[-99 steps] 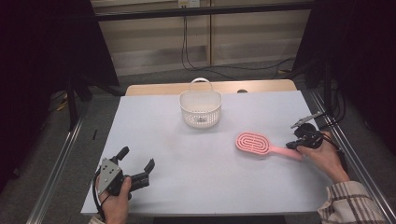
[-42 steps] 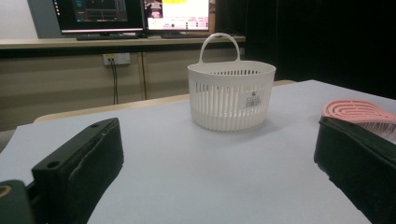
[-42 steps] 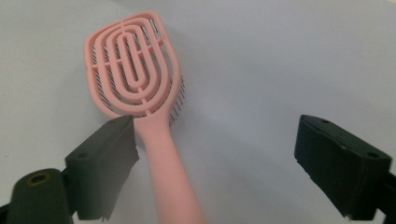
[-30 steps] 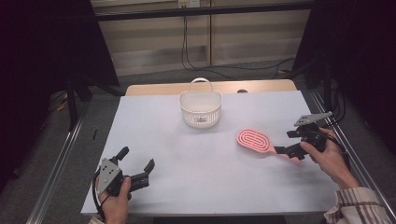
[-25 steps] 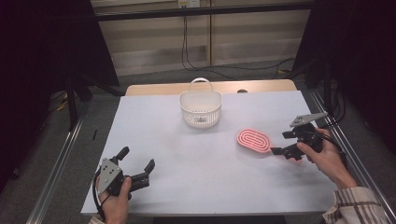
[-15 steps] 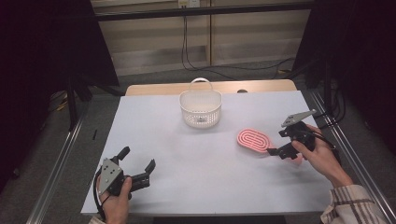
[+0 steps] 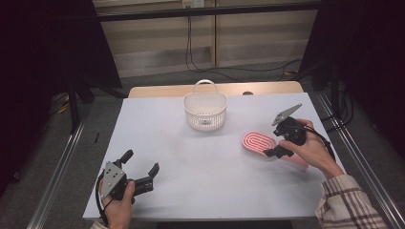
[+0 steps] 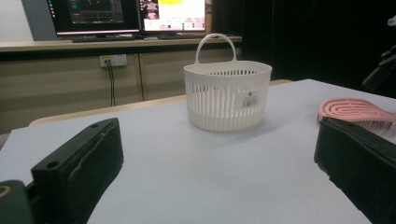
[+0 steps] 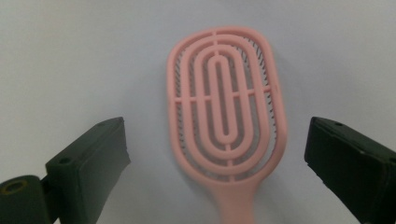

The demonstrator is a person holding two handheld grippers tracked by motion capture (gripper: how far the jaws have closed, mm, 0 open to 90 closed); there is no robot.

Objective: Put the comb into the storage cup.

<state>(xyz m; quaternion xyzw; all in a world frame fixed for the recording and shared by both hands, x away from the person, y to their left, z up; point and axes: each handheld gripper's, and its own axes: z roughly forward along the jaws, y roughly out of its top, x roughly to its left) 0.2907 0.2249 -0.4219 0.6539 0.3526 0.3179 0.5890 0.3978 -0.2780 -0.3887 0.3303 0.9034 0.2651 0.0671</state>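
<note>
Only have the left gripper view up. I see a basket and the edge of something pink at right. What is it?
Observer: A pink hairbrush, lying flat with its bristles down.
Operator: Right gripper on it?
Observer: No. The right gripper hangs over it, jaws open on either side of the head, not touching.
Operator: Anything in the basket?
Observer: From the high view the basket looks empty.

Pink vented hairbrush laid flat on the white table.
Bristles are turned down, the oval head of concentric loops pointed toward the table's middle, the handle toward its right edge.
</note>
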